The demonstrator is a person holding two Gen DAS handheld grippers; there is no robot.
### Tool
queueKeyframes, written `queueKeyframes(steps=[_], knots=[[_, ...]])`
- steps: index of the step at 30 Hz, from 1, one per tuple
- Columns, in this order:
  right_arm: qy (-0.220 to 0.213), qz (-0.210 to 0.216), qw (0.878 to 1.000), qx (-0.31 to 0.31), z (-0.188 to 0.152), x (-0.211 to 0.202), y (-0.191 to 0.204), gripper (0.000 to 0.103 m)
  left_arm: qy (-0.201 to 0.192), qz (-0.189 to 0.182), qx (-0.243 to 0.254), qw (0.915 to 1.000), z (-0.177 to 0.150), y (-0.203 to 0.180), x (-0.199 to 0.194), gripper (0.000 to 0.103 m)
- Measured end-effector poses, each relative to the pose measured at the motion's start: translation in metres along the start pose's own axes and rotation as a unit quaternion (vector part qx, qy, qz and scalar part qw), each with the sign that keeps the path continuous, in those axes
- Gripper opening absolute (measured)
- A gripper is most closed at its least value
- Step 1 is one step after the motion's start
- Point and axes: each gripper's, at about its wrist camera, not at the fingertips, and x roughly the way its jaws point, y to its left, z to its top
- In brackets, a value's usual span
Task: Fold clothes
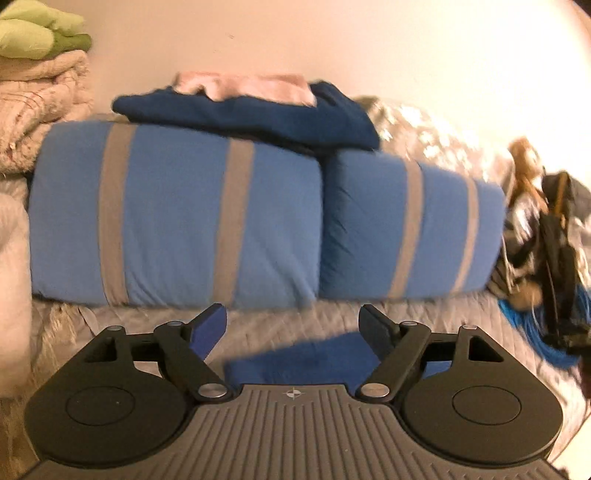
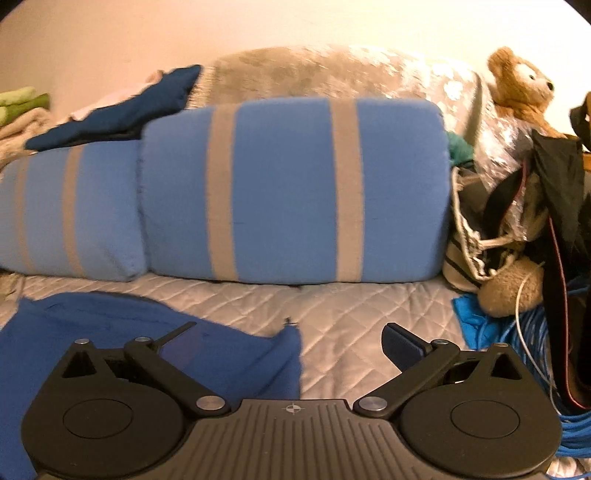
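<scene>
Your blue garment [image 2: 155,343] lies flat on the grey quilted bedcover, spread toward seven o'clock in the right wrist view, its edge ending in a raised corner at center. In the left wrist view the same cloth [image 1: 295,360] sits at six o'clock.

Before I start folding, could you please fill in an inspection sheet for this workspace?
Surface: grey quilted bedspread.
Job's things: blue garment lying flat, unfolded; dark navy garment atop the striped pillows.
Clutter: teddy bear, black bag, folded blankets.
Grippers: left gripper open over the garment; right gripper open at its edge.
Cables: blue cord, white wire.
Surroundings: plain wall.
</scene>
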Motion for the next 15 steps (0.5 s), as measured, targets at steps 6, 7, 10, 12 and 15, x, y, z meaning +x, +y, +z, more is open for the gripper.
queueKeyframes(steps=[6, 7, 10, 12, 15], knots=[[0.012, 0.017, 0.999, -0.041, -0.025, -0.02, 0.023, 0.103, 0.042, 0.004, 0.025, 0.9988, -0.07, -0.029, 0.015, 0.079], [0.02, 0.016, 0.998, -0.05, -0.03, -0.021, 0.027, 0.103, 0.057, 0.003, 0.027, 0.998, -0.08, -0.032, 0.015, 0.079], [0.052, 0.01, 0.996, -0.073, -0.043, -0.019, 0.038, 0.103, 0.099, 0.003, 0.029, 0.9946, -0.1, -0.041, 0.022, 0.079], [0.073, 0.017, 0.994, -0.085, -0.051, -0.02, 0.049, 0.103, 0.12, 0.009, 0.035, 0.9921, -0.108, -0.05, 0.025, 0.079], [0.097, 0.031, 0.99, -0.095, -0.058, -0.019, 0.067, 0.103, 0.142, 0.015, 0.047, 0.9887, -0.115, -0.063, 0.035, 0.079]])
